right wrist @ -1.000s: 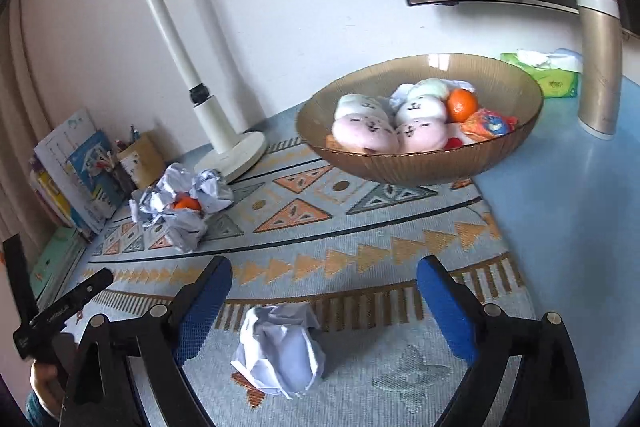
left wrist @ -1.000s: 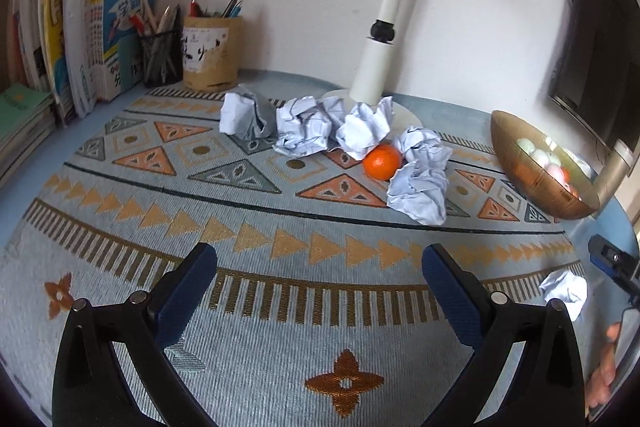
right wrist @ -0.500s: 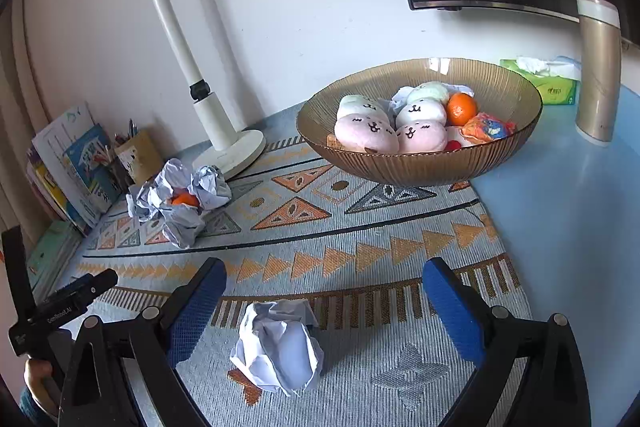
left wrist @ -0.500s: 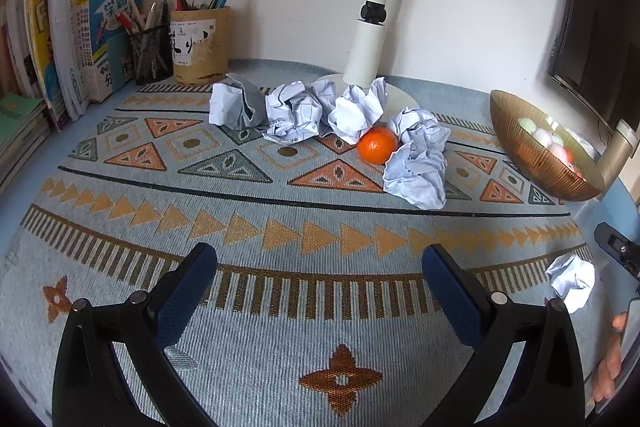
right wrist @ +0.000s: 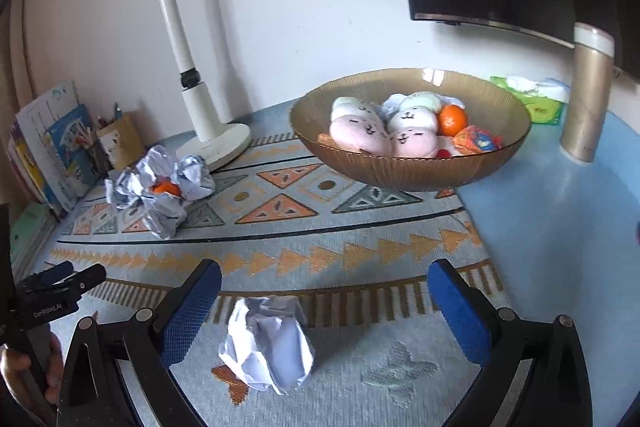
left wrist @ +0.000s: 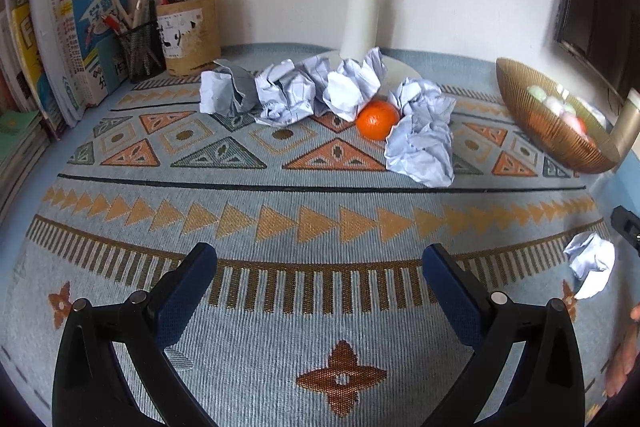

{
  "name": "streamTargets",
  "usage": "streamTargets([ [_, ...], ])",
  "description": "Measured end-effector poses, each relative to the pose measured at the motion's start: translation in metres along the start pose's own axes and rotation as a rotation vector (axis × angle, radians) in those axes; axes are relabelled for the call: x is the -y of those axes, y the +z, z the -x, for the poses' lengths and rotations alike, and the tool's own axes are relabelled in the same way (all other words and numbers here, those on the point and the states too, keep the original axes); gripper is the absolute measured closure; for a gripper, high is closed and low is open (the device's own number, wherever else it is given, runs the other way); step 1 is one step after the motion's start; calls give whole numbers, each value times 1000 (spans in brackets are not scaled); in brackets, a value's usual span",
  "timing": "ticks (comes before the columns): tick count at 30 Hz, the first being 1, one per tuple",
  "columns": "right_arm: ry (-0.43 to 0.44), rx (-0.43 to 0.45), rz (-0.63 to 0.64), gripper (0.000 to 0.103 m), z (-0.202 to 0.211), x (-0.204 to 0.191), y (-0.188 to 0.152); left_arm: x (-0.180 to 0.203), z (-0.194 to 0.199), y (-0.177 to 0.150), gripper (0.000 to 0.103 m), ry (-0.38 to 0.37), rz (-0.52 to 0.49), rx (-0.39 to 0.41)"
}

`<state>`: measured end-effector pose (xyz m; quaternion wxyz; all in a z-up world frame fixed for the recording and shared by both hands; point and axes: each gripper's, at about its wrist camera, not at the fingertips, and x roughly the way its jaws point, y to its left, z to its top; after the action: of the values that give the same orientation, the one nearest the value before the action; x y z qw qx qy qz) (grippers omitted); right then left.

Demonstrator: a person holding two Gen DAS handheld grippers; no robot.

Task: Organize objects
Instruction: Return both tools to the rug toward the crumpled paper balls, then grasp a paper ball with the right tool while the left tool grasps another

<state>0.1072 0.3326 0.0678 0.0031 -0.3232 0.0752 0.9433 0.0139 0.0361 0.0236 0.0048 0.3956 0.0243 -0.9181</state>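
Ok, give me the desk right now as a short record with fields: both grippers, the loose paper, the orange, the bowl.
left gripper: open, holding nothing, over the patterned mat
right gripper: open, lone paper ball lying on the mat between its fingers, not gripped
paper pile: several crumpled balls by the lamp base
loose orange: on the mat, wedged among the pile
bowl: holds plush buns, a second orange, a snack packet

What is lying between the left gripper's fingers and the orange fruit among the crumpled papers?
Only bare patterned woven mat, as the left wrist view shows. The open left gripper is apart from the round orange fruit, which touches crumpled white papers.
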Motion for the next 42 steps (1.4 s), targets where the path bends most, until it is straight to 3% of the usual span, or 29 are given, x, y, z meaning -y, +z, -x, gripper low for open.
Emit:
streamTargets([
  [4, 47, -54, -41, 0, 5, 6, -4, 7, 2, 11, 1, -81, 26, -1],
  [9, 38, -111, 41, 0, 13, -1, -10, 28, -9, 31, 1, -167, 72, -11],
  [13, 55, -173, 71, 0, 6, -11, -20, 47, -30, 42, 1, -148, 62, -24],
  [17, 45, -183, 77, 1, -1, -15, -25, 52, -45, 54, 1, -140, 116, -10],
  [20, 37, -199, 101, 8, -6, -20, -26, 55, -55, 63, 3, -121, 124, -8],
  [22, 26, -205, 120, 15, -7, -25, -27, 57, -60, 66, 13, -120, 124, -21],
  [24, 23, -221, 143, 26, -10, -30, -29, 60, -66, 66, 44, -128, 104, -54],
  [25, 23, -229, 150, 33, -13, -32, -29, 60, -67, 65, 53, -131, 87, -69],
  [26, 18, -241, 157, 38, -15, -34, -29, 61, -65, 63, 53, -132, 73, -65],
  [27, 17, -250, 162, 52, -18, -36, -29, 59, -57, 59, 55, -148, 60, -45],
  [28, 24, -257, 164, 58, -21, -37, -28, 59, -52, 56, 56, -159, 48, -39],
  [35, 139, -199, 80, 59, -27, -34, -4, 56, -10, 11, 56, -196, -50, 7],
  [36, 150, -194, 71, 59, -30, -34, -1, 60, -6, 5, 56, -174, -75, 19],
  [39, 166, -229, 61, 59, -47, -35, 3, 68, 5, 4, 55, -140, -112, 85],
  [42, 148, -280, 56, 54, -56, -34, 2, 67, 1, 5, 55, -118, -112, 64],
])
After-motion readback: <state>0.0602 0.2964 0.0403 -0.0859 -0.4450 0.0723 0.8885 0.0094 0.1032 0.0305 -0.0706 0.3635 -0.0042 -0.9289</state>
